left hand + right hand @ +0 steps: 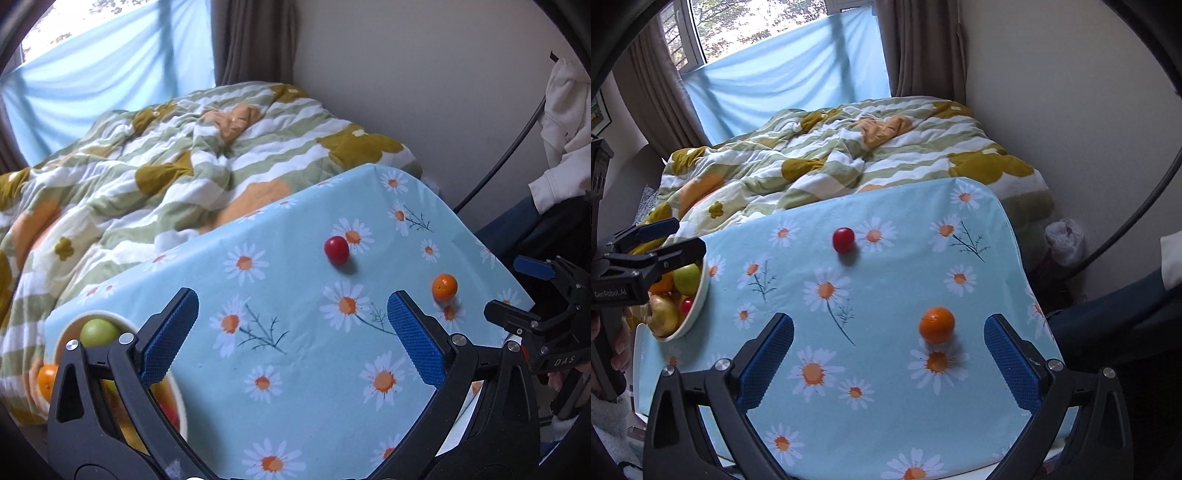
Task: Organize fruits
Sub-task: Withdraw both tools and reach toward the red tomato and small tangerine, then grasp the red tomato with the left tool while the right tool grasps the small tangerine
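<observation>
A small red fruit (336, 250) (843, 240) and an orange (444, 286) (937, 325) lie loose on the daisy-print tablecloth (295, 362) (886, 295). A white bowl (110, 317) (698, 306) at the table's left edge holds a green apple (99, 331) (686, 277), a pear (663, 314) and other fruit. My left gripper (291, 332) is open above the cloth, right of the bowl, with nothing between its blue pads. My right gripper (889, 354) is open too; the orange sits just ahead of it, towards its right finger.
A bed with a green, white and mustard quilt (166, 166) (831, 155) runs behind the table. A wall stands on the right, with a black cable (517, 133) and a white garment (565, 122). The table's right edge drops off close to the orange.
</observation>
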Motion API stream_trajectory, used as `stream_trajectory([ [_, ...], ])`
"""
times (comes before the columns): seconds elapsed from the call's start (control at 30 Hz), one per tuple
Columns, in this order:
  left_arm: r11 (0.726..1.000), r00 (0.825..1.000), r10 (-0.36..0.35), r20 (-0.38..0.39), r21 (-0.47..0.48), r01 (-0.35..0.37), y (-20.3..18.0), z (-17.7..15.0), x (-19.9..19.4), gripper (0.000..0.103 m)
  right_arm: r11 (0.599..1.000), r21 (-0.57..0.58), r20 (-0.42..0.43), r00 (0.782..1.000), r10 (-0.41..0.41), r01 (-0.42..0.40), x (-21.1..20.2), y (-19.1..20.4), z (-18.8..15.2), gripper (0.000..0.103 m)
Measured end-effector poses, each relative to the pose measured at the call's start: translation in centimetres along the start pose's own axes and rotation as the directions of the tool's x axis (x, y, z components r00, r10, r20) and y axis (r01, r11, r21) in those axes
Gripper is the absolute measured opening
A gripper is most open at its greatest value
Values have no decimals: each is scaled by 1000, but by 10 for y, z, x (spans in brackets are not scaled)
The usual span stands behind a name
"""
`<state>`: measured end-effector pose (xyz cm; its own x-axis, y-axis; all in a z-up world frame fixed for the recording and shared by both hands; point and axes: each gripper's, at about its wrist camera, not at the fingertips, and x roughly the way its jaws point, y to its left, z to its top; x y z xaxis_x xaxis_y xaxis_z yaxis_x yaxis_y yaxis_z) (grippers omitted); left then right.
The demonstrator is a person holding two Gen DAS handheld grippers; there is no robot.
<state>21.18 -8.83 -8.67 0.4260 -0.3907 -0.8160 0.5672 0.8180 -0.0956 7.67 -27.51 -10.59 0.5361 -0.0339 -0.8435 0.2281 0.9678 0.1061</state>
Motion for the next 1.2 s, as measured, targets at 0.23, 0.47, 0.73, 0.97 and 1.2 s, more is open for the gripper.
stream_trajectory([
  [0.23, 998, 998, -19, -58, 51, 22, -23, 21, 60, 103, 997, 72, -29, 999, 14, -12, 27, -27, -9, 103],
  [0.47, 996, 992, -43, -120, 77, 53, -39, 27, 113, 94, 995, 102, -44, 999, -10, 15, 48, -37, -16, 102],
  [0.73, 994, 987, -21, -162, 106, 39, -53, 21, 153, 63, 997, 71, -78, 997, -14, 19, 73, -40, -25, 97],
  [0.97, 990, 986, 11, -164, 139, 13, -60, 19, 164, 40, 998, 70, -89, 996, 6, 0, 83, -41, -27, 84],
  [1.2, 992, 987, 24, -156, 127, -4, -57, 17, 161, 37, 999, 43, -93, 996, 2, 2, 90, -39, -29, 72],
])
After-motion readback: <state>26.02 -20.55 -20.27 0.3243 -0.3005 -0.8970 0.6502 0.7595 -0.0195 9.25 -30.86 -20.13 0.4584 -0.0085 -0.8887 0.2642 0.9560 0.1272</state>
